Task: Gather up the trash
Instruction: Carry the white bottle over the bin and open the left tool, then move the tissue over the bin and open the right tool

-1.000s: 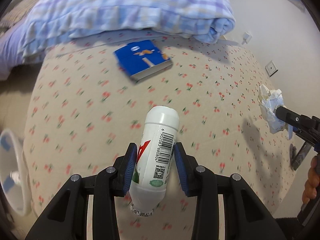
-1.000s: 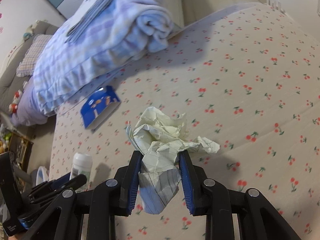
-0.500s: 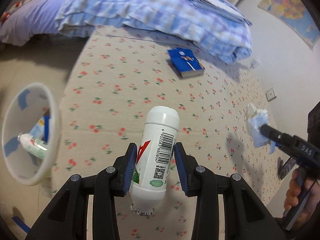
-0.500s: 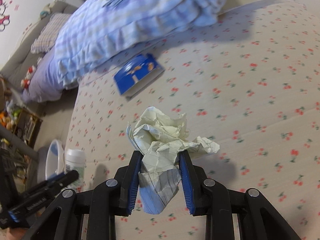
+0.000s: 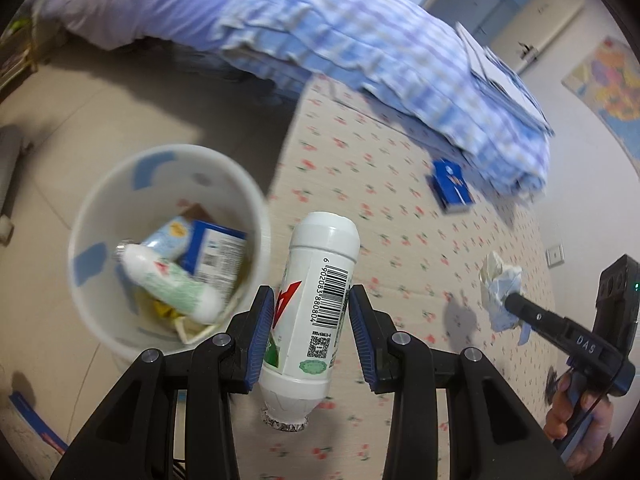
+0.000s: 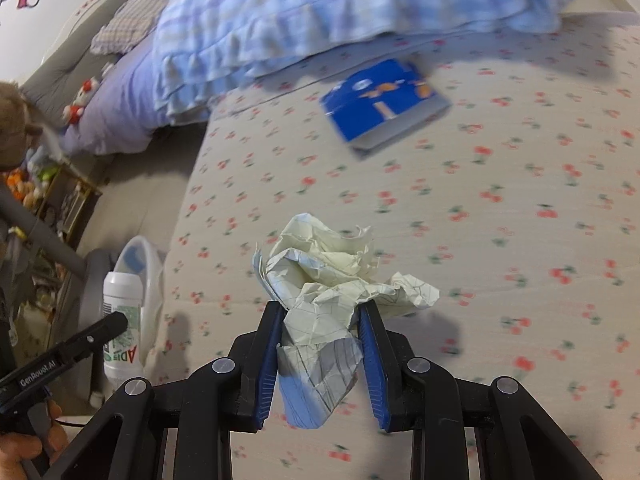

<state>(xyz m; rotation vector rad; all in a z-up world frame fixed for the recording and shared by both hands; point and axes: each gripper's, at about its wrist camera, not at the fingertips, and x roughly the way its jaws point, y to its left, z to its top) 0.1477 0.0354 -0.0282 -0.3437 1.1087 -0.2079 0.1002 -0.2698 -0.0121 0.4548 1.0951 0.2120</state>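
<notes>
White bin (image 5: 168, 168): stands on the tiled floor (image 5: 80, 120) at the left, just beside the edge of the bed; blue patches mark its inner wall.
Bin contents: 1 white bottle with a green label (image 5: 172, 284) lies across the bottom, 1 pale blue packet (image 5: 170, 236) and 1 blue carton (image 5: 218, 252) lean behind it, and some yellowish scraps sit underneath.
Left gripper (image 5: 312, 316): its 2 blue pads are clamped on the sides of a white bottle (image 5: 316, 304), jaws nearly closed around it.
Bottle in the grip: held in the air beside the bin's rim, over the bed's edge; foil-rimmed mouth toward the camera, rounded base away, barcode and red mark facing up.
Sheet (image 5: 400, 280): cream with small red cherries, covering the bed under both grippers.
Book (image 6: 384, 108): blue cover, flat on the sheet, well apart from both grippers, just beside the blanket.
Blanket (image 5: 380, 52): blue and white checks, heaped along the far side of the bed.
Right gripper (image 6: 320, 354): jaws partly closed, both pads pressing a paper wad (image 6: 332, 284).
Paper wad: crumpled lined paper, cream above and bluish below, held clear of the sheet, bulging out past the fingertips.
Hand (image 5: 576, 412): wraps the right gripper's handle at the far right of the left view.
</notes>
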